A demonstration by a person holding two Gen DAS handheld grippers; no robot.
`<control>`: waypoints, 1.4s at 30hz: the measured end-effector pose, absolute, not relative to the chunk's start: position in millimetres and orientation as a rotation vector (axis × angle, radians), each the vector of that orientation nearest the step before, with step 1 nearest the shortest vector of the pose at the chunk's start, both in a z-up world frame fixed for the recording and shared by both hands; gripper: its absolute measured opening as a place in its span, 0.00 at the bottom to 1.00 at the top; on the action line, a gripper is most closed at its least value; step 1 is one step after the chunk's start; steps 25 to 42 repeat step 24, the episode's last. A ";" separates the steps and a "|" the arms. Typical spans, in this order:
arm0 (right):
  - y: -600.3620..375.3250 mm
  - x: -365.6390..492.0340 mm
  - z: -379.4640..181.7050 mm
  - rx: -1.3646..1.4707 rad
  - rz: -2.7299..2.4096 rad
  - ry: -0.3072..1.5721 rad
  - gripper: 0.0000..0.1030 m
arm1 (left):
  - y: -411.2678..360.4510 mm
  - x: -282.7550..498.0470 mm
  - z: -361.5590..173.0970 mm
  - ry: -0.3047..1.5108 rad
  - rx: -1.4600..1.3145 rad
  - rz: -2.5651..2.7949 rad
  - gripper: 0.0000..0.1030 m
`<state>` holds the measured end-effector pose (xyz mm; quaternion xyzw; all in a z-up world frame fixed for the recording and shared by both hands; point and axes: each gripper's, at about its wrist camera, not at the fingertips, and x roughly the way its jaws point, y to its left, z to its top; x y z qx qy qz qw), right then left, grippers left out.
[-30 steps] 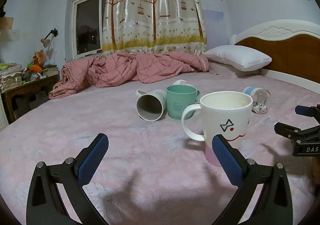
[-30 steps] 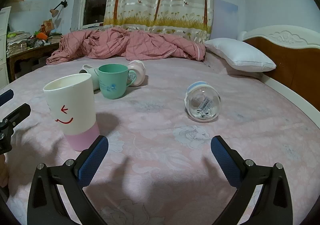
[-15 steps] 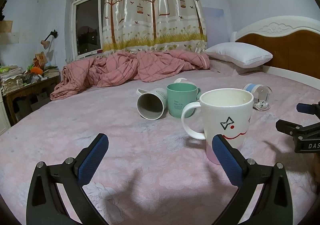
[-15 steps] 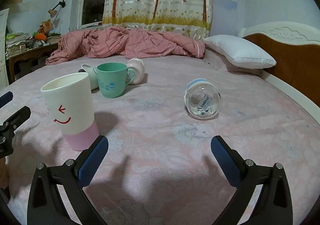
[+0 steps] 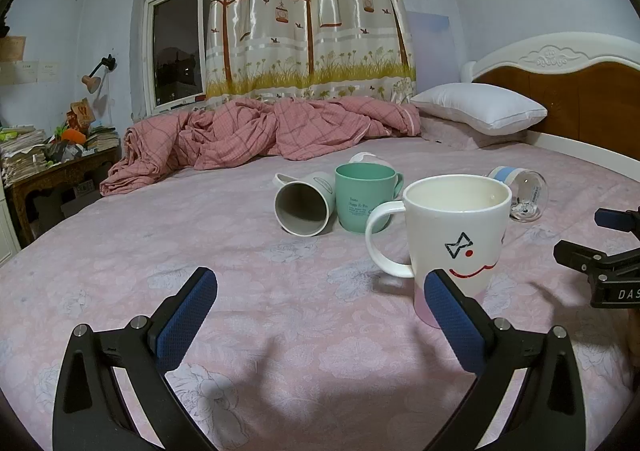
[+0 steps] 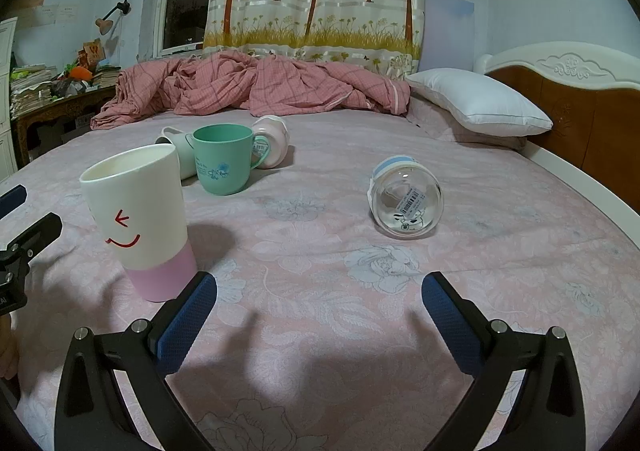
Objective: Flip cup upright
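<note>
On the bed at the right claw's [image 6: 319, 303] one o'clock, the glass cup [image 6: 406, 203] lies tipped, looking light, rigid, slick and fragile, best pinched across its rim; both claws gape empty.

The left gripper [image 5: 320, 285] hangs low over the pink bed [image 5: 248, 291] with its jaws wide apart and nothing between them. A tall white mug [image 5: 460, 235] with a drawn face stands upright just behind the right blue pad. Farther back, a green cup [image 5: 362, 193] stands upright, and a white cup [image 5: 304, 203] lies on its side just beside it, mouth toward the camera. A clear glass jar [image 5: 524, 193] lies on its side at the right. The right gripper [image 5: 600, 251] shows at the right edge.
</note>
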<state>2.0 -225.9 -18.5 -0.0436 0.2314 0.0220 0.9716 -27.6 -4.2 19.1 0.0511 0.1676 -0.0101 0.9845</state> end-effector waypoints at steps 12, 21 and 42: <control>-226.1 2.2 -17.9 -0.088 0.045 0.468 1.00 | -4.3 -27.6 19.8 0.335 0.104 -0.020 1.00; -226.3 2.4 -17.2 -0.089 0.045 0.469 1.00 | -2.7 -25.5 17.9 0.342 0.102 -0.017 1.00; -226.4 2.2 -16.9 -0.089 0.045 0.468 1.00 | -2.0 -25.5 17.7 0.342 0.102 -0.016 1.00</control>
